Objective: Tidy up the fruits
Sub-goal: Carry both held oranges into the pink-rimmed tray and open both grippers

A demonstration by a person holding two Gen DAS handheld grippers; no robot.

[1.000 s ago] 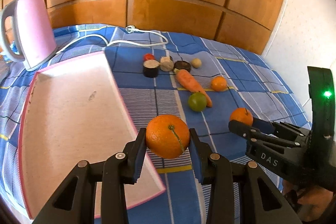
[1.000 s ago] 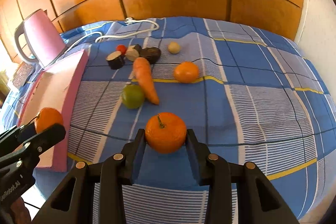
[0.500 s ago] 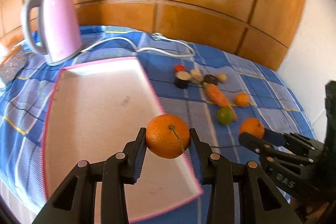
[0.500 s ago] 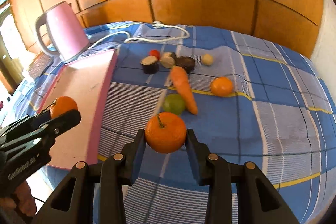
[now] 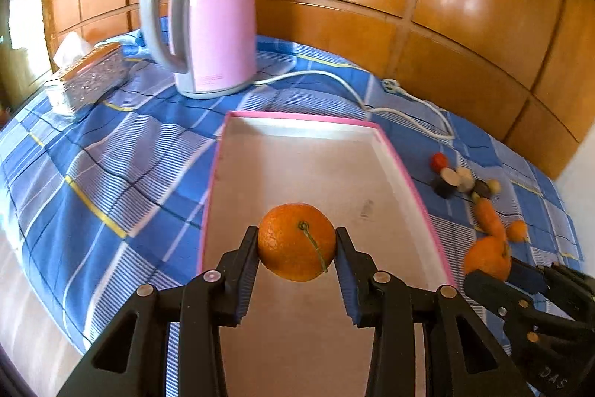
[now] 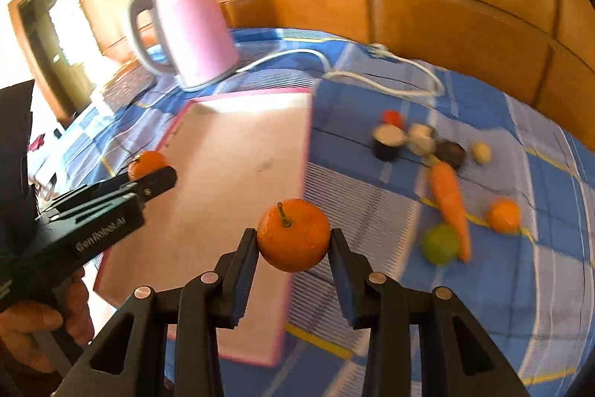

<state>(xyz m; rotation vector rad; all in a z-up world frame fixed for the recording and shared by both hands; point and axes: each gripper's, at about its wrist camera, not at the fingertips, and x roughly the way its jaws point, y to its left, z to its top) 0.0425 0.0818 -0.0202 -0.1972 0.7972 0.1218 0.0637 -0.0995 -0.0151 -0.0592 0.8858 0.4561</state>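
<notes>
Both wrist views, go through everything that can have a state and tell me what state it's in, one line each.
left gripper: shut on an orange, above the tray.
right gripper: shut on an orange, over the tray's right edge.
left orange: held, lifted.
right orange: held, lifted.
pink tray: nothing in it, flat on the cloth.
pink kettle: upright, lid closed.
carrot: lying on the cloth.
green fruit: on the cloth, beside the carrot.

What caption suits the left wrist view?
Left gripper holds an orange above the pink-rimmed tray.
</notes>
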